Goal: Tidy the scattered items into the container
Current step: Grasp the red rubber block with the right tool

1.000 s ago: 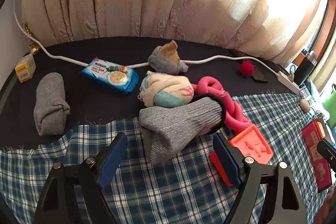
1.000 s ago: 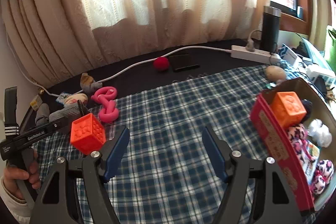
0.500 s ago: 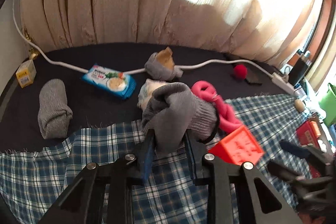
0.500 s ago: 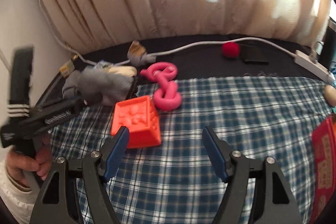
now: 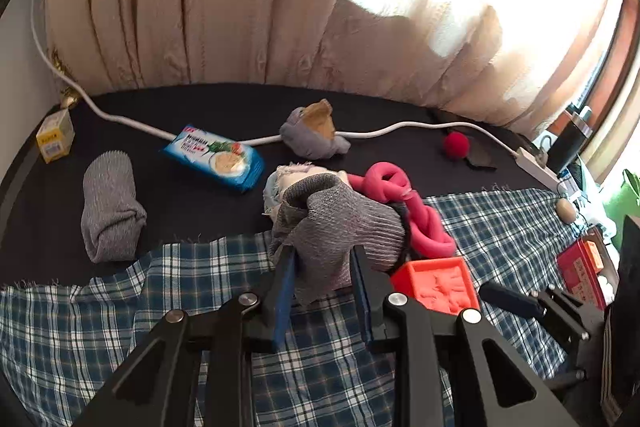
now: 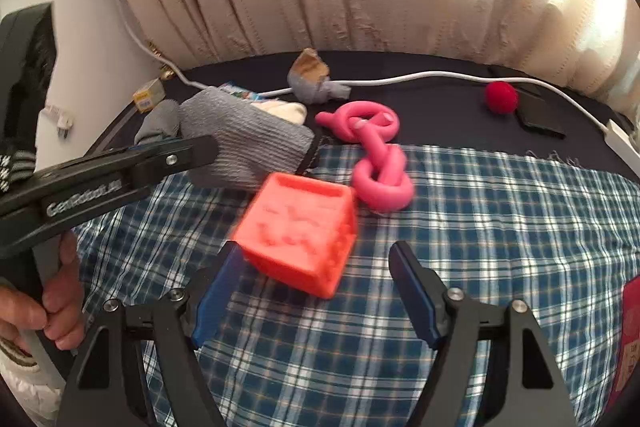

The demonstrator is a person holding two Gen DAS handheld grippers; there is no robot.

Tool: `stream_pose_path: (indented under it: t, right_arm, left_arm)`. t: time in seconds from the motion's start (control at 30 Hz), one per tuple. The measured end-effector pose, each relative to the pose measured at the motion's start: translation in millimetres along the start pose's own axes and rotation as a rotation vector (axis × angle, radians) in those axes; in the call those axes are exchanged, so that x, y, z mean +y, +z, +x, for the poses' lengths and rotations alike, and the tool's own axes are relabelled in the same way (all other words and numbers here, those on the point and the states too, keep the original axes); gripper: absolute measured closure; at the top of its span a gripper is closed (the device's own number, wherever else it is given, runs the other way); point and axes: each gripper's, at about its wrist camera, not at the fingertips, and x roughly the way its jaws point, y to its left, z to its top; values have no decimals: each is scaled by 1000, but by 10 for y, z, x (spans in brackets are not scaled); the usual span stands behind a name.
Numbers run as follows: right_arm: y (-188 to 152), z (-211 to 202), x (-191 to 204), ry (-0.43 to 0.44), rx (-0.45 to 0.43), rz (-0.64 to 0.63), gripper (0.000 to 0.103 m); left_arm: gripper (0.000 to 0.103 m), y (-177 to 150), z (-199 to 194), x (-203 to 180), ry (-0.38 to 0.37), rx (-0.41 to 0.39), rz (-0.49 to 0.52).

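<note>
The grey ribbed knit sock (image 5: 340,227) sits bunched at the edge of the blue plaid cloth (image 5: 120,307) on the dark tabletop (image 5: 180,195), clamped between the blue pads of the left tongs (image 5: 323,291); a hand (image 6: 48,303) grips that tool's handle at the left edge of the right wrist view; just beside the sock lies the orange embossed plastic cube (image 6: 300,231), tilted on the plaid cloth, with the twisted pink foam tube (image 6: 372,151) behind it; the right tongs (image 6: 316,291) stand apart and are opening, their pads flanking the cube's near corner without pressing it; a second rolled grey sock (image 5: 108,211) rests well apart on the dark tabletop; the red box container (image 5: 580,271) shows at the far right edge.
</note>
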Motion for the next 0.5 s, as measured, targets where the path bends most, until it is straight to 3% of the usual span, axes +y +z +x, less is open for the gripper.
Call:
stream_pose_path:
  t: [0.1, 0.17, 0.2, 0.33, 0.37, 0.4, 0.5]
  right_arm:
    - [5, 68, 78, 13, 12, -26, 24]
    - [26, 148, 118, 9, 16, -39, 25]
    - [35, 188, 116, 2, 20, -35, 25]
    - [46, 309, 28, -21, 40, 7, 26]
    - [38, 310, -12, -19, 45, 22, 29]
    - [31, 296, -43, -23, 45, 32, 42]
    - [3, 187, -96, -56, 25, 37, 46]
  left_arm:
    - [75, -1, 5, 14, -3, 6, -7]
    - [67, -4, 6, 13, -6, 10, -7]
    - [58, -5, 5, 9, -7, 10, -7]
    - [57, -8, -4, -2, -5, 8, -3]
    - [57, -6, -6, 1, -6, 9, -3]
    - [57, -3, -8, 5, -6, 10, -4]
    - [57, 7, -16, 38, 8, 6, -10]
